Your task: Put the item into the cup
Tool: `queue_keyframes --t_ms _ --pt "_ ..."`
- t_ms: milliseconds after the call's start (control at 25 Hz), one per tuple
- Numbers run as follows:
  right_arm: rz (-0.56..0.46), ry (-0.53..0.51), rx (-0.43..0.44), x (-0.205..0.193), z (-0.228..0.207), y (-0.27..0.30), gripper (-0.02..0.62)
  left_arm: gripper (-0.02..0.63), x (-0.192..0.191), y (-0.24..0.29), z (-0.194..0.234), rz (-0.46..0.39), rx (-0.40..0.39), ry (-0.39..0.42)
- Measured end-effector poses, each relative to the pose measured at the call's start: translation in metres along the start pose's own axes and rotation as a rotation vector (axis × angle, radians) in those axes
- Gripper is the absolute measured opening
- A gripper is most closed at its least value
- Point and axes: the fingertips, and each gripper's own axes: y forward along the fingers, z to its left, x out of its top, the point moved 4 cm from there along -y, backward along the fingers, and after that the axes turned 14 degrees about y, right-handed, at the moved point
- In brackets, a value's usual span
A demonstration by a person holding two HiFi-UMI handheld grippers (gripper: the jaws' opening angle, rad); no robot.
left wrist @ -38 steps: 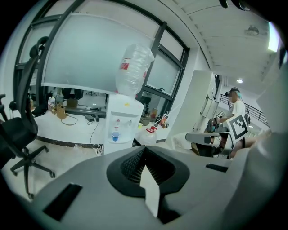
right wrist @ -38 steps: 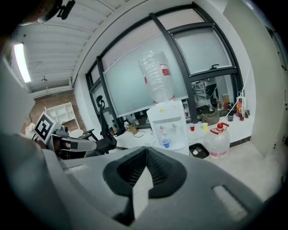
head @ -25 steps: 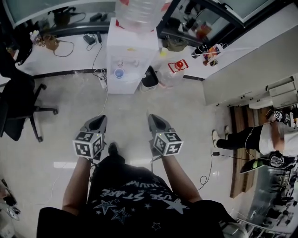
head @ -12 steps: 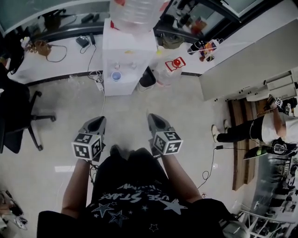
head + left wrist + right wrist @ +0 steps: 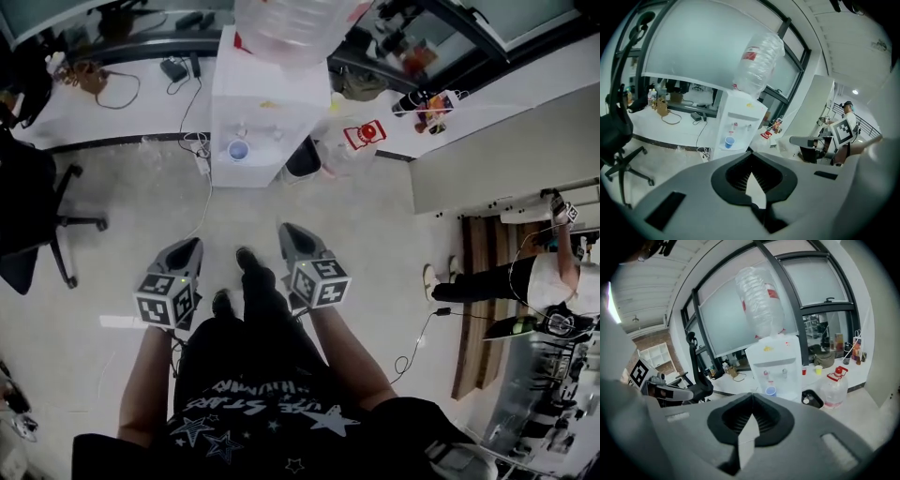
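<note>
Flooring [image 5: 375,234] is spreading pale beneath a person who is standing and facing a white water dispenser [image 5: 267,112]. The dispenser is carrying a big clear bottle [image 5: 295,23] upside down on top. A black office chair [image 5: 28,216] is sitting off to the left. The left gripper [image 5: 190,246] and right gripper [image 5: 289,232] are hanging side by side over the floor, well short of the dispenser. Each is showing its jaws pressed together at the tips and gripping nothing. The small blue cup [image 5: 238,149] is resting in the dispenser's tap recess, under the taps.
</note>
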Motion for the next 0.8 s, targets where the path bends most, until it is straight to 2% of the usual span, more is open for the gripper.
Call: queue_keyframes --t_ms 240,800 --pt "0.064 -0.017 0.054 0.013 -0.016 0.047 0.002 0.006 0.005 0.036 0.013 0.020 0.043 -0.035" --pt "0.149 -0.001 0.091 0.030 -0.069 0.160 0.002 0.006 0.005 0.125 0.055 0.057 0.096 -0.097"
